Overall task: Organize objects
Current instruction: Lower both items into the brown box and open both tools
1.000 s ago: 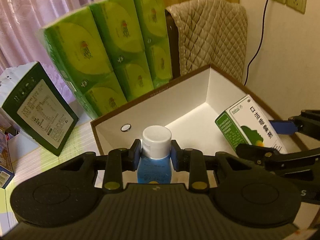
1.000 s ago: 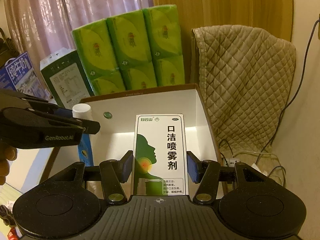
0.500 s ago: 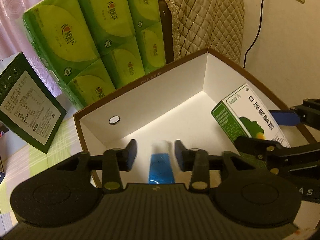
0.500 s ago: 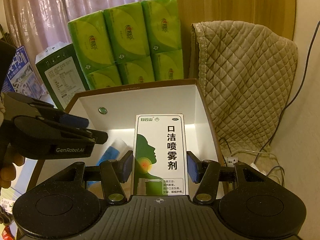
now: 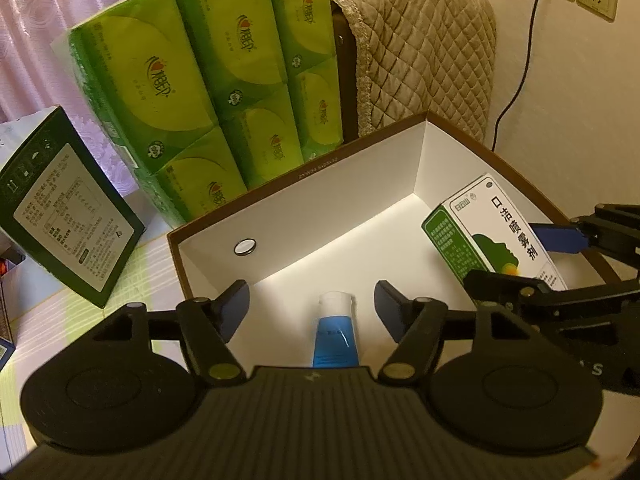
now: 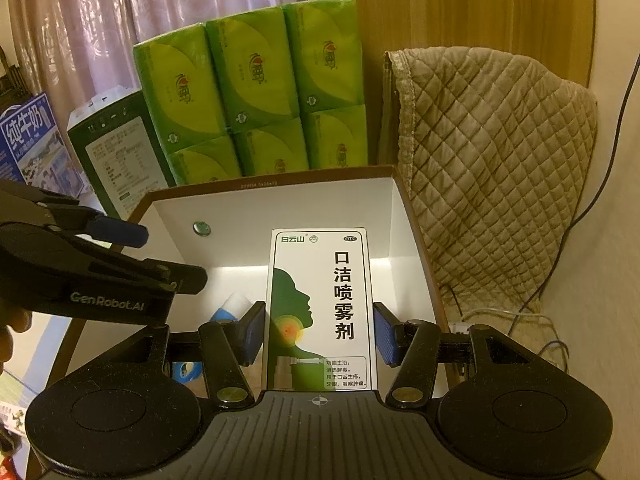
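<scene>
Left tongs [image 5: 311,312] now spread wide, blue bottle [image 5: 334,336] released (lying on the box floor [image 5: 360,256]), no longer gripped

Bottle [image 5: 335,330] lying inside storage box [image 5: 304,216], near its front left. Medicine carton [image 6: 319,308] over the box's right half. Tissue packs [image 6: 256,92] behind the box; quilted cover [image 6: 496,168] to its right.

Storage box [image 5: 340,196]: matt white card inside, brown rim. Spray carton [image 6: 320,308]: smooth, lightly glossy printed card. Blue bottle [image 5: 334,336]: translucent plastic, white cap. Tissue packs [image 6: 256,88]: glossy green plastic film. Quilted cover [image 6: 492,160]: soft beige cloth. Left gripper [image 5: 312,308]: matt black plastic, blue pads [image 5: 236,312].
</scene>
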`<action>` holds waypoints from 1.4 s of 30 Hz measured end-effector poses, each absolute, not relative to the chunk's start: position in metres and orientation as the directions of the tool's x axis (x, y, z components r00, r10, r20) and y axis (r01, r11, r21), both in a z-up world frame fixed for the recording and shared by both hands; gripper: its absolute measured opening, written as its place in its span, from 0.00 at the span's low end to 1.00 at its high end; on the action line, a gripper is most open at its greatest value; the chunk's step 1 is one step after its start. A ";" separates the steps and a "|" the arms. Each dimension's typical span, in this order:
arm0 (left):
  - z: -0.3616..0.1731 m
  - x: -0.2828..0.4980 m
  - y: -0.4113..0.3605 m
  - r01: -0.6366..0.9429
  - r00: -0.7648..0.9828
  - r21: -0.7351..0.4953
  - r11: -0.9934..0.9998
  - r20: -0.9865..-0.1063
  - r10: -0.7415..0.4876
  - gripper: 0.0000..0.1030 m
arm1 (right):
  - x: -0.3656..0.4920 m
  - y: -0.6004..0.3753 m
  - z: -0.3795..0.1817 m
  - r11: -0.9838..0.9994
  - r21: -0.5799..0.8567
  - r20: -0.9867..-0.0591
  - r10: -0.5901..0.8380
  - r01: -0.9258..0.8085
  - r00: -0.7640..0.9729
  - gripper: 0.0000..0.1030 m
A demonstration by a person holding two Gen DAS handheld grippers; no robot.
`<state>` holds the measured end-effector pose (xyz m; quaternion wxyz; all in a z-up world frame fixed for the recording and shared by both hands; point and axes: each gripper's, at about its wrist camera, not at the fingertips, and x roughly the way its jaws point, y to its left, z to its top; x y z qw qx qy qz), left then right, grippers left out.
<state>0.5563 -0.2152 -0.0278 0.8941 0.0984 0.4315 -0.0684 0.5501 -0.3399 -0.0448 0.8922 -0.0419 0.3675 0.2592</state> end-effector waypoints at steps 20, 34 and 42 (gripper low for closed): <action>-0.008 0.524 -0.200 0.172 0.637 0.052 0.984 -0.768 -0.071 0.97 | 0.519 -0.365 -0.019 0.871 0.187 -0.621 0.463 -0.454 0.632 0.71; 0.027 0.458 -0.193 0.160 0.677 0.019 0.987 -0.730 -0.096 0.97 | 0.469 -0.392 0.000 0.884 0.241 -0.622 0.457 -0.400 0.636 0.73; 0.043 0.413 -0.182 0.140 0.691 -0.006 0.990 -0.716 -0.102 0.97 | 0.433 -0.397 0.008 0.881 0.260 -0.619 0.466 -0.394 0.633 0.74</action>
